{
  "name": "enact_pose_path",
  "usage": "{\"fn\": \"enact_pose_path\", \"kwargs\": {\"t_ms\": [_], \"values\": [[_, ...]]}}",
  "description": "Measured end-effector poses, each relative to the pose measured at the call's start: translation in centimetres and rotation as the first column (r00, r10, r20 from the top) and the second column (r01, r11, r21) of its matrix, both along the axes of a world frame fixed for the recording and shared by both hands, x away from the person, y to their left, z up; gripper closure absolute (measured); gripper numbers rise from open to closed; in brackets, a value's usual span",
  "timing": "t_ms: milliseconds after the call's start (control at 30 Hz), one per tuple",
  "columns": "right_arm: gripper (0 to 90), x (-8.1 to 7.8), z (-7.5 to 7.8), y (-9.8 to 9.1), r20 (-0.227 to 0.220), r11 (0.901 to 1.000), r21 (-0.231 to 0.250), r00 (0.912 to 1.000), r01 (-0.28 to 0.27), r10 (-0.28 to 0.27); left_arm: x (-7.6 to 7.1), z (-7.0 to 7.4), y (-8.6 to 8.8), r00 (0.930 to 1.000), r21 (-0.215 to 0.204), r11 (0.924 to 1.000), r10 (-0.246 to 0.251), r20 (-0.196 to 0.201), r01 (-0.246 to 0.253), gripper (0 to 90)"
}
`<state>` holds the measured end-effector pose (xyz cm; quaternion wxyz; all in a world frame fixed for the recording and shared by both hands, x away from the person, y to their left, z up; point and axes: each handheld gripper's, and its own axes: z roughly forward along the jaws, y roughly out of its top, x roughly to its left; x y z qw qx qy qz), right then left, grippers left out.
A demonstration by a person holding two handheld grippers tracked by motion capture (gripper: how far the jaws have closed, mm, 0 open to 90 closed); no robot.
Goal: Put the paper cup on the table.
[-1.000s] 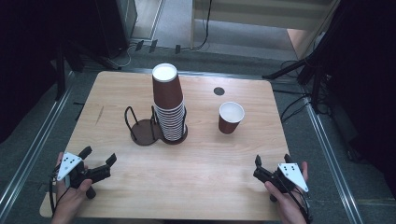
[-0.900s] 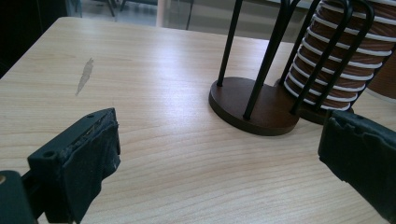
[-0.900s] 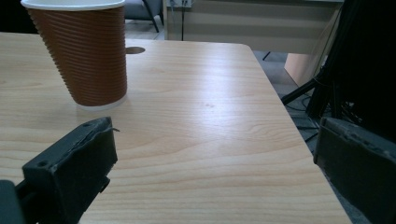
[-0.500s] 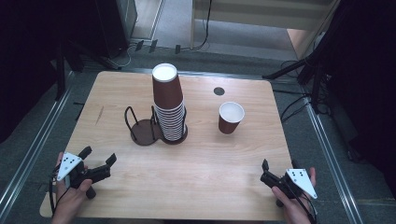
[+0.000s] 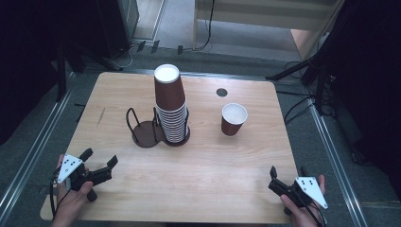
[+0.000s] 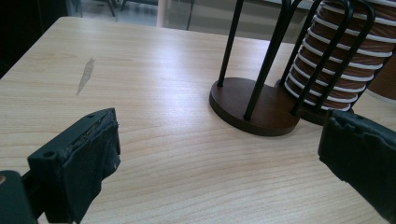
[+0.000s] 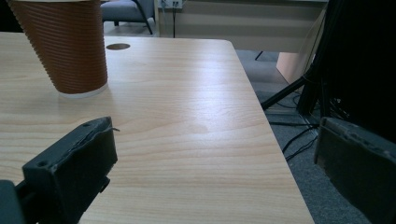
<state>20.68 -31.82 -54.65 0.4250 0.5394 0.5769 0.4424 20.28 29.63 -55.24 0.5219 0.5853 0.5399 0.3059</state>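
Observation:
A tall stack of brown ribbed paper cups (image 5: 169, 109) stands in a black wire holder (image 5: 144, 130) at the table's middle; the holder's second round base is bare. A single brown cup (image 5: 234, 119) stands upright to the right. My left gripper (image 5: 100, 157) rests open at the near left corner, empty, pointing at the holder (image 6: 252, 105) and the cup stack (image 6: 336, 60). My right gripper (image 5: 287, 174) is open and empty at the near right corner, its outer jaw past the table's right edge. In the right gripper view the single cup (image 7: 65, 46) stands ahead to the left.
The light wooden table (image 5: 213, 189) has a dark round hole (image 5: 221, 92) near its back right. Metal rails run along both sides. Black stands and cables (image 5: 307, 94) sit on the floor to the right. A grey streak (image 6: 85, 74) marks the tabletop at left.
My right gripper has drifted right and back toward the near edge. The left gripper, the cup stack and the single cup have stayed put.

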Motion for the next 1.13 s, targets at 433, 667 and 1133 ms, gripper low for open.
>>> {"fn": "enact_pose_path", "kwargs": {"t_ms": [433,667,1133], "values": [[0.0,-1.0,-0.1,-0.6,0.041,0.9993,-0.036,0.9992,-0.005,0.007,0.0,0.0,-0.2,1.0000,0.010,0.9999,-0.002,-0.003,0.002,0.0],[0.0,-1.1,-0.2,-0.1,0.047,0.9954,-0.095,0.9989,0.004,0.000,0.0,0.0,-0.2,1.0000,0.012,0.9999,-0.001,-0.002,0.001,0.0],[0.0,-1.0,-0.1,0.5,0.027,0.9910,-0.127,0.9989,0.042,-0.039,0.1,0.0,-0.2,0.9998,0.017,0.9998,-0.008,-0.019,0.008,0.0]]}}
